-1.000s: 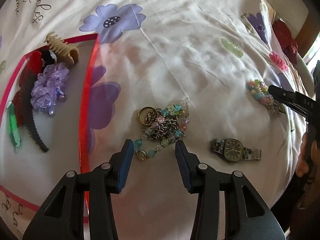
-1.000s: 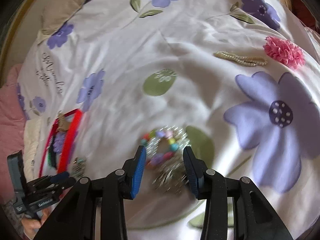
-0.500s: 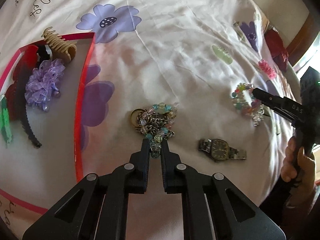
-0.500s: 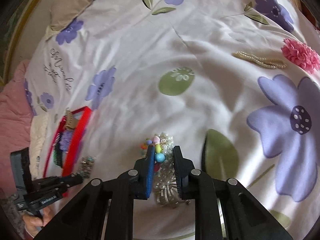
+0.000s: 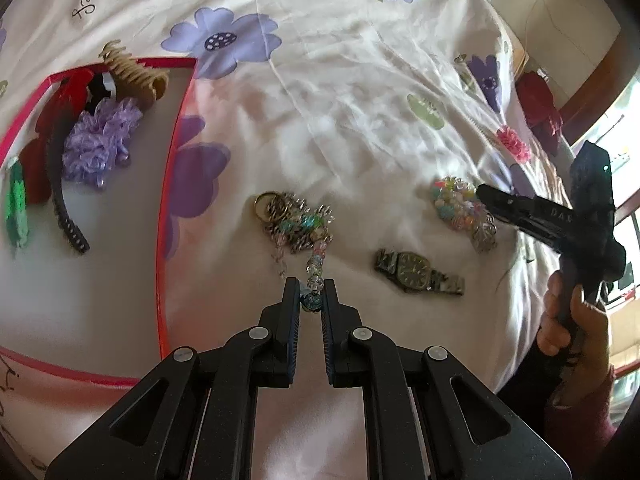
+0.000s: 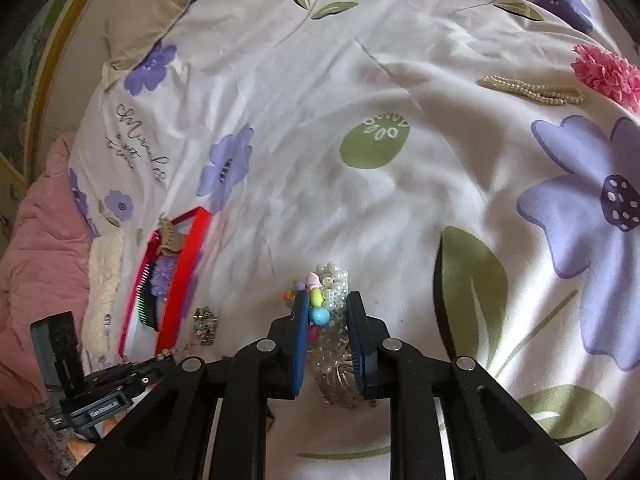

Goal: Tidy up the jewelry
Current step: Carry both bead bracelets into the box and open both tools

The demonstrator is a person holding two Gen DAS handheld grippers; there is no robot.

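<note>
My left gripper (image 5: 311, 294) is shut on the end of a pale glass-bead strand (image 5: 316, 266) that stretches out of a tangle of chains and a gold ring (image 5: 294, 220) on the floral sheet. A metal watch (image 5: 418, 272) lies to its right. My right gripper (image 6: 328, 312) is shut on a bundle of pearl and coloured bead bracelets (image 6: 330, 292), which also shows in the left wrist view (image 5: 460, 206). A red-rimmed tray (image 5: 172, 200) at the left holds hair accessories: a purple scrunchie (image 5: 100, 140), a beige claw clip (image 5: 134, 70), a black comb.
A pearl strand (image 6: 532, 90) and a pink fabric flower (image 6: 606, 72) lie at the far right of the right wrist view. A dark red item (image 5: 540, 108) sits near the bed's far edge. A pink blanket (image 6: 36, 280) lies beyond the tray.
Both grippers closed from open: the left on the bead strand, the right on the bracelet bundle. The left has since pulled back, drawing the strand out of the tangle.
</note>
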